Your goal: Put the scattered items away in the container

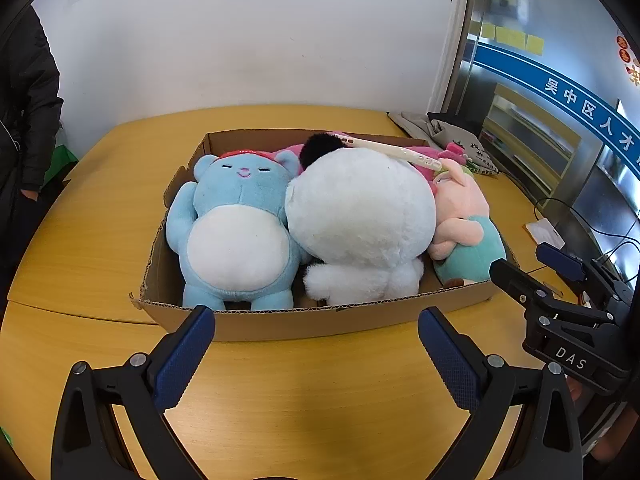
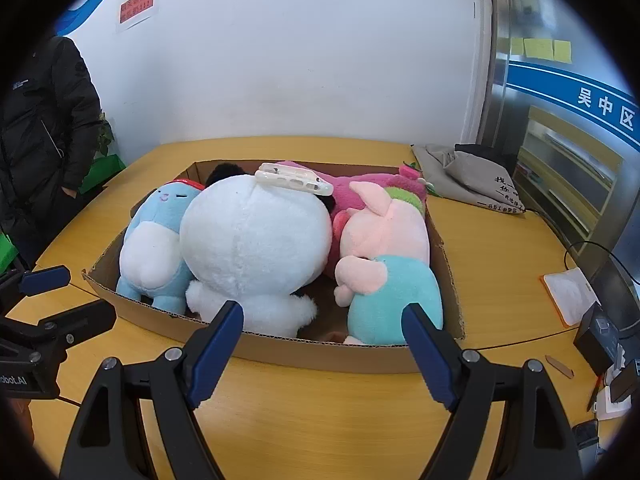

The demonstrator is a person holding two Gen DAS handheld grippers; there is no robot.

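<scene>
A low cardboard box stands on the wooden table. It holds a blue bear plush, a big white plush, a pink pig plush in teal and a magenta plush. A white phone case lies on top of the white plush. My left gripper is open and empty at the box's near wall. My right gripper is open and empty at the near wall too; it also shows in the left wrist view.
A grey cloth bag lies at the table's far right. A white card, cables and black devices sit at the right edge. A person in a black coat stands at the left by the white wall.
</scene>
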